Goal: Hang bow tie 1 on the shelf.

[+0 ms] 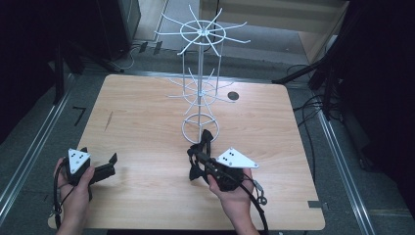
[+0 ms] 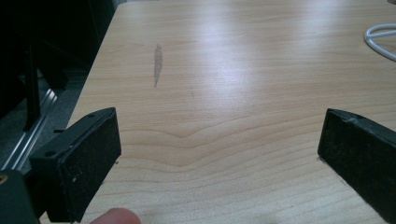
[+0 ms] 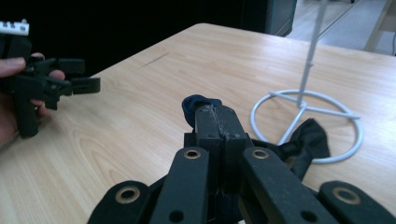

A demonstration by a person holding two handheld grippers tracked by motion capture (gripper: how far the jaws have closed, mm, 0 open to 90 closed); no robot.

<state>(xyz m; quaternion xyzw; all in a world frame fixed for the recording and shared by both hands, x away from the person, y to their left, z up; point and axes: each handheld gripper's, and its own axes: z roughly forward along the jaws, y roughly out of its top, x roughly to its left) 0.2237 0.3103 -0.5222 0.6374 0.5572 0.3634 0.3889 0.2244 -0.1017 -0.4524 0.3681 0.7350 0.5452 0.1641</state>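
Observation:
A white wire rack (image 1: 201, 68) with two tiers of radiating hooks stands on the wooden table (image 1: 142, 107). Its ring base (image 3: 306, 122) lies just beyond my right gripper (image 3: 217, 120). That gripper (image 1: 196, 157) is shut on a dark cloth (image 3: 200, 104). A fold of the cloth pokes out past the jaw tips, and the rest (image 3: 309, 136) drapes over the ring base. My left gripper (image 1: 100, 155) rests low at the table's front left. Its jaws stand wide apart over bare wood in the left gripper view (image 2: 219, 154), with nothing between them.
A small dark round disc (image 1: 233, 96) sits on the table right of the rack. A grey streak (image 2: 158, 63) marks the wood ahead of the left gripper. Dark stands and cables surround the table, and metal rails run along both sides on the floor.

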